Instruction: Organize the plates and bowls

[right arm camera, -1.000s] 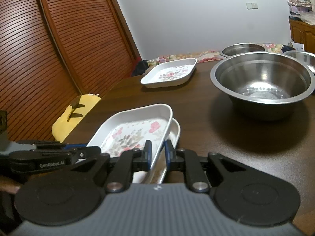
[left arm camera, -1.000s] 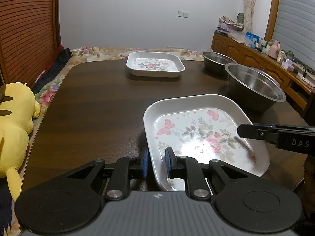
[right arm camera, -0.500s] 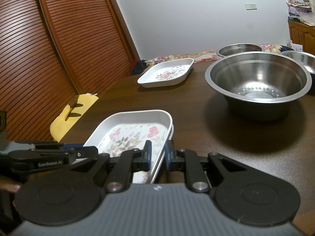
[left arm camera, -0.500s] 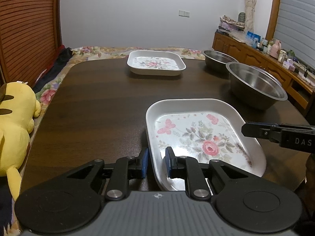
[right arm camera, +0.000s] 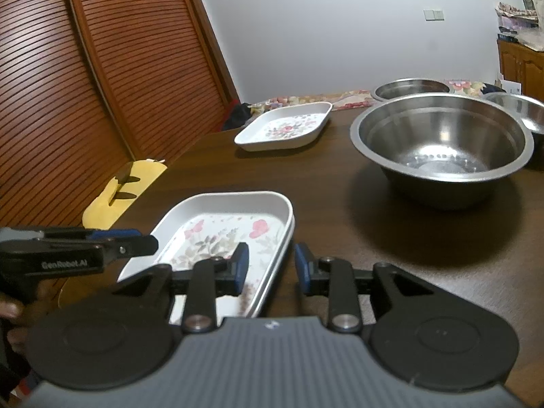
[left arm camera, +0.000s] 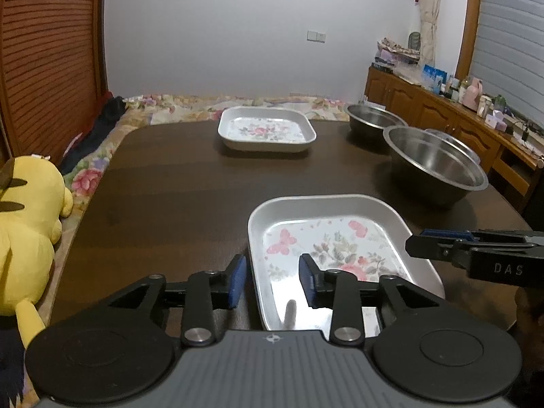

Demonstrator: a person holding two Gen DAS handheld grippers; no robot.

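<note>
A white floral plate (left arm camera: pixel 340 248) rests on the dark table (left arm camera: pixel 170 187) close in front, nested on a second plate whose rim shows beneath it (right arm camera: pixel 284 248). My left gripper (left arm camera: pixel 272 282) is open, its blue pads either side of the plate's left rim. In the right wrist view my right gripper (right arm camera: pixel 272 265) is open too, straddling the plate's right rim. Each gripper shows in the other's view: the right gripper (left arm camera: pixel 421 244) and the left gripper (right arm camera: pixel 146 243). Another floral plate (left arm camera: pixel 267 132) sits at the far side. A large steel bowl (left arm camera: pixel 435 166) stands to the right, a smaller steel bowl (left arm camera: pixel 374 120) behind it.
A yellow plush toy (left arm camera: pixel 23 231) lies off the table's left edge on a floral cover. A third steel bowl (right arm camera: pixel 523 108) peeks in at the right of the right wrist view. A wooden sideboard (left arm camera: pixel 442 115) with clutter runs along the right wall, slatted doors (right arm camera: pixel 85 85) along the left.
Both grippers went from shut on the floral plate's rims to open. The plate came down and now sits nested on the plate beneath.
</note>
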